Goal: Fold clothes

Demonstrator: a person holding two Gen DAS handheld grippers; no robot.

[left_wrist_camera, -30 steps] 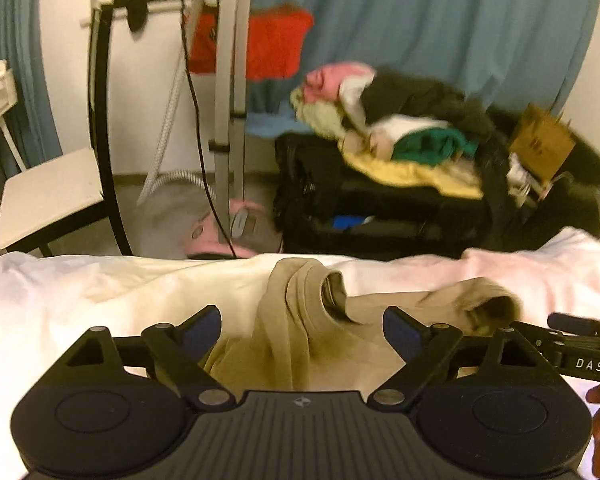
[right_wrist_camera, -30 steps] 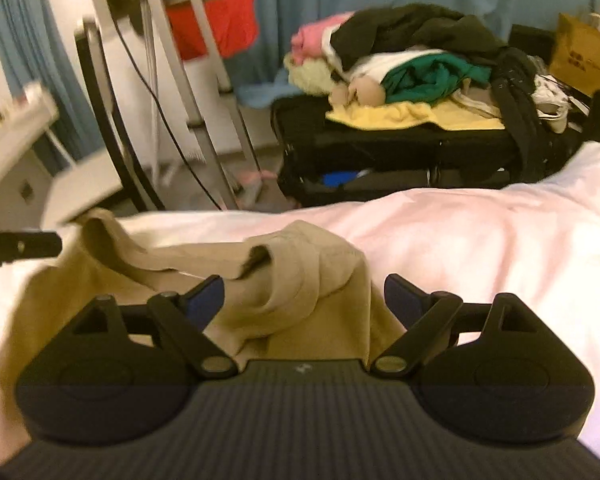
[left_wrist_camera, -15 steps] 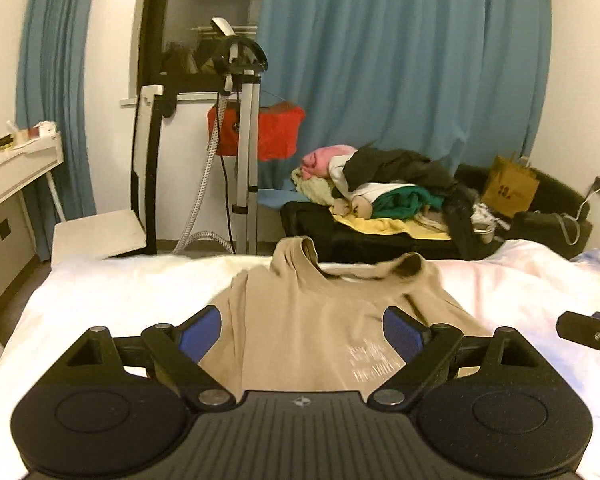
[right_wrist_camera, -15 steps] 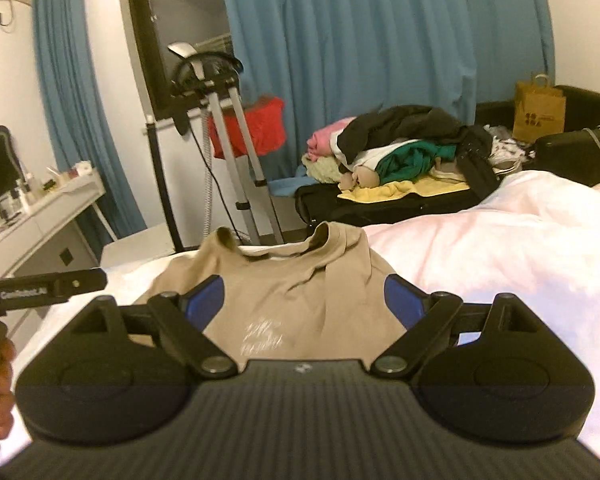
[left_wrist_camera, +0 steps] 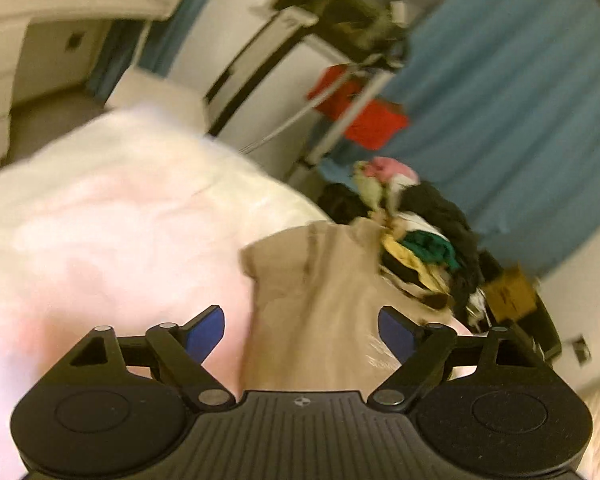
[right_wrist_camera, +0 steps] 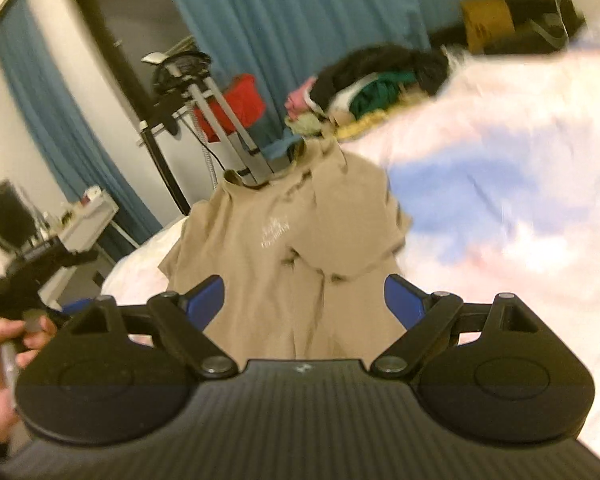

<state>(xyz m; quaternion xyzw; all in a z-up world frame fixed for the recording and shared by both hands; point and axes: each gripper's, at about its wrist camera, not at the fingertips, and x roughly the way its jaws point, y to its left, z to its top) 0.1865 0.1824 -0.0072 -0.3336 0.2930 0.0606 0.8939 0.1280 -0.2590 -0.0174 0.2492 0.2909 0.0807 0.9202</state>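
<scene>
Both cameras are now tilting compared with half a second ago, so the room is leaning and blurring in each view. The left gripper [left_wrist_camera: 300, 330] is standing wide open and gripping nothing. The right gripper [right_wrist_camera: 304, 300] is also wide open and empty. The beige T-shirt [right_wrist_camera: 284, 240] is lying on the white bed cover [right_wrist_camera: 500, 184], its far sleeve folded over the body. Behind the bed a pile of clothes [left_wrist_camera: 416, 232] is sitting.

My shirt [right_wrist_camera: 300, 248] lies on the bed [right_wrist_camera: 500, 184] at twelve o'clock; a clothes pile [right_wrist_camera: 364, 80] sits behind it, a stand [right_wrist_camera: 216, 120] at eleven o'clock.
</scene>
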